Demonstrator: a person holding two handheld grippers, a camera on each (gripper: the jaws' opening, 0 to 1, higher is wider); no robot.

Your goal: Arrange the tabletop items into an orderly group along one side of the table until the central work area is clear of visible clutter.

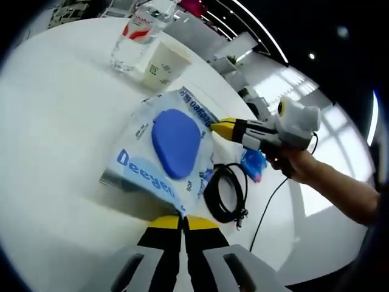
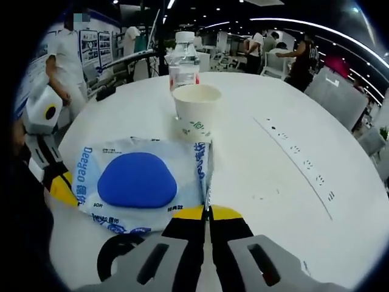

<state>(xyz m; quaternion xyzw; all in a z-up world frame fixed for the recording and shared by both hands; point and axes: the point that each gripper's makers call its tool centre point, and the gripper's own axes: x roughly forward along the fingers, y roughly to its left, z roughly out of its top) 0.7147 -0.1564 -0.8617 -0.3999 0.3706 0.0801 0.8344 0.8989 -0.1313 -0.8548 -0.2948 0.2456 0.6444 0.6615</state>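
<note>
A wet-wipes packet point(image 1: 159, 159) with a blue oval lid point(image 1: 176, 143) lies on the round white table point(image 1: 55, 121). My left gripper point(image 1: 181, 221) is shut on the packet's near corner. My right gripper point(image 1: 223, 128), held by a hand, comes in from the right and pinches the opposite edge. In the right gripper view the same packet point(image 2: 137, 182) lies ahead with my right gripper point(image 2: 206, 212) shut on its right edge, and the left gripper point(image 2: 59, 184) clamps its left corner.
A paper cup point(image 2: 196, 109) and a clear water bottle point(image 2: 183, 59) stand together just beyond the packet. A coiled black cable point(image 1: 226, 193) and a small blue item point(image 1: 254, 164) lie beside it. A row of sockets point(image 2: 304, 164) is set into the table. People stand in the background.
</note>
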